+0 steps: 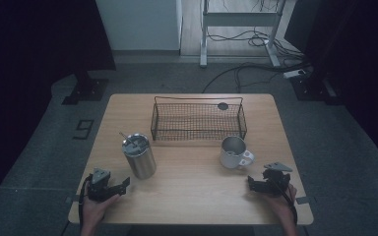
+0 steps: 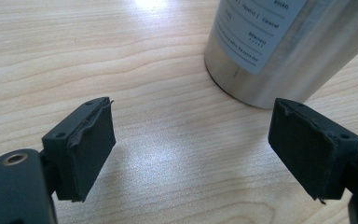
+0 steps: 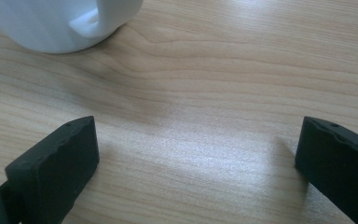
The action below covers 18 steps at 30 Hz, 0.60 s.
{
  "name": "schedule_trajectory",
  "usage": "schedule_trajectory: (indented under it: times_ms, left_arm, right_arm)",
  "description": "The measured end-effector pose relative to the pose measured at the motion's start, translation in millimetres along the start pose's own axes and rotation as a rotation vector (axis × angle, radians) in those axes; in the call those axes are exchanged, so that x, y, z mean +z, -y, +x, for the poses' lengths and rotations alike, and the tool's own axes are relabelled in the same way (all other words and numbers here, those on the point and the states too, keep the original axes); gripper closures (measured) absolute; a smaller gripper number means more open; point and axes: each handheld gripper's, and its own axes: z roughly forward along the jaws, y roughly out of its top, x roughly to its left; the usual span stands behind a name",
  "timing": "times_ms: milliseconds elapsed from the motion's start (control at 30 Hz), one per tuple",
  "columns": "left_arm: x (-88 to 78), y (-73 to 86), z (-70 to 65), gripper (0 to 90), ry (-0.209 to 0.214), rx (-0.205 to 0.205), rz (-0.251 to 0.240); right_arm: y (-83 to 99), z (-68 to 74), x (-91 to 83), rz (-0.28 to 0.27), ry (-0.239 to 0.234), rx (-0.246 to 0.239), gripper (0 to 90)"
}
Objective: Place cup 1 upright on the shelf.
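Note:
A steel tumbler (image 1: pixel 139 155) with a lid and straw stands on the wooden table (image 1: pixel 192 196), left of centre. A white mug (image 1: pixel 235 152) stands right of centre, its handle toward the front right. My left gripper (image 1: pixel 119 187) rests near the front left edge, open, with nothing between its jaws. In the left gripper view the tumbler's base (image 2: pixel 279 51) is just beyond the gripper (image 2: pixel 191 144), toward its right jaw. My right gripper (image 1: pixel 257 184) rests near the front right edge, open and empty. In the right gripper view the mug (image 3: pixel 60 21) sits ahead of the gripper (image 3: pixel 198 149), to the upper left.
A black wire basket (image 1: pixel 198 119) stands at the back middle of the table, with a small dark disc (image 1: pixel 223 105) at its far right. Cables and a desk frame (image 1: pixel 238 29) lie on the floor beyond.

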Motion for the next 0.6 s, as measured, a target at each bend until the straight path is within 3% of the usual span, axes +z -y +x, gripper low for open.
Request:
schedule_trajectory:
  times_ms: [233,600]
  left_arm:
    - [-5.4,-1.4,-5.6,14.3,0.007,0.002,-0.042]
    - [-20.0,-4.3,-15.2,14.3,0.025,0.01,-0.093]
  right_arm:
    - [0.4,-1.8,-0.6,0.001,0.025,0.024,0.0]
    - [0.7,-2.9,-0.8,0.0,0.023,0.021,0.0]
